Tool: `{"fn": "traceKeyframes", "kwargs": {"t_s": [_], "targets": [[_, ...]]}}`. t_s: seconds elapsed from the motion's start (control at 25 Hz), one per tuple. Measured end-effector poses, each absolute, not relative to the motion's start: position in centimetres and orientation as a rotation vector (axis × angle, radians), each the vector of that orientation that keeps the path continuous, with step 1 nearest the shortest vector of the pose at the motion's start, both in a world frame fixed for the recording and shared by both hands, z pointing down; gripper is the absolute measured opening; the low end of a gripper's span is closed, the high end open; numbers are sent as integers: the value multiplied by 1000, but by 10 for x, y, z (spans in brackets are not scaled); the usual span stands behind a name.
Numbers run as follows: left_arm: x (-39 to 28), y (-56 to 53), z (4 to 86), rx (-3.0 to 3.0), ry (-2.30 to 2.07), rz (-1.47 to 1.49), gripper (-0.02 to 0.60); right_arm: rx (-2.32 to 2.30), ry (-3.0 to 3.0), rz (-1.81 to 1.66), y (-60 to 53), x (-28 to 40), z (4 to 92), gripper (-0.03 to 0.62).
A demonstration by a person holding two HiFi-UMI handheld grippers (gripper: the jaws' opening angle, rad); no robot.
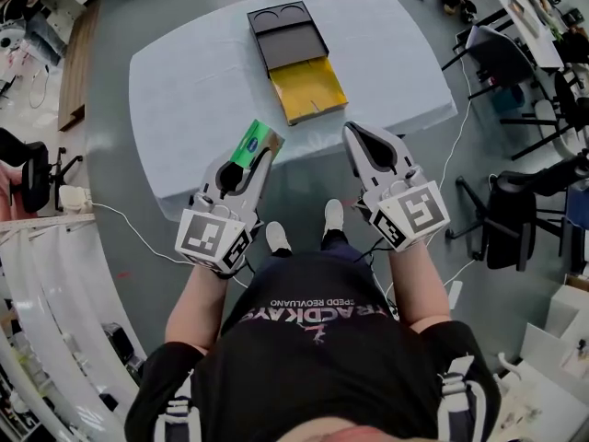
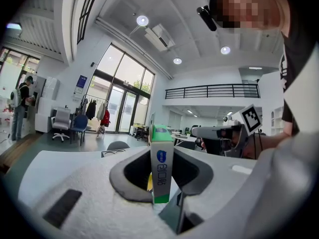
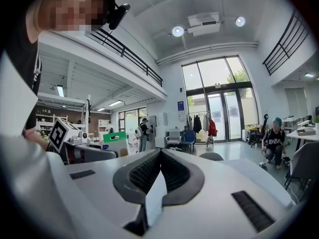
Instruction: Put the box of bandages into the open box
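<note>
The left gripper (image 1: 250, 159) pinches the box of bandages (image 1: 256, 143) over the table's (image 1: 184, 90) near edge, the right gripper (image 1: 365, 142) closed on nothing, so carrying it forward to the open box (image 1: 307, 90) likely comes next.

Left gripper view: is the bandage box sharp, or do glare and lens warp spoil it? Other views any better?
Left gripper view: bandage box sharp enough between the jaws, no glare on it; strong fisheye bend, dark corners, bright windows behind. Head view: even light, bandage box clear, edges curved. Right gripper view: same bend, windows bright too.
</note>
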State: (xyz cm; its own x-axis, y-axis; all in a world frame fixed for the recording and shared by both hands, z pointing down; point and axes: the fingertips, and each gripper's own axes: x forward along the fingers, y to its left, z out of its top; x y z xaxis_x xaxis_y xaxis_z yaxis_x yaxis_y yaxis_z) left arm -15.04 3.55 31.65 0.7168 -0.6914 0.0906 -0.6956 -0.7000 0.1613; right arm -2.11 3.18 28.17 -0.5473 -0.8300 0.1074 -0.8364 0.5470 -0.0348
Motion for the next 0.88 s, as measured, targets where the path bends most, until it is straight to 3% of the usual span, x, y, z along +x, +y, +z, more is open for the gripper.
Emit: {"fn": "traceKeyframes", "kwargs": {"t_s": [0.88], "targets": [[-60,3,317,2636,-1356,65,100,1181,-2841,123,-31,57,283,9]]}}
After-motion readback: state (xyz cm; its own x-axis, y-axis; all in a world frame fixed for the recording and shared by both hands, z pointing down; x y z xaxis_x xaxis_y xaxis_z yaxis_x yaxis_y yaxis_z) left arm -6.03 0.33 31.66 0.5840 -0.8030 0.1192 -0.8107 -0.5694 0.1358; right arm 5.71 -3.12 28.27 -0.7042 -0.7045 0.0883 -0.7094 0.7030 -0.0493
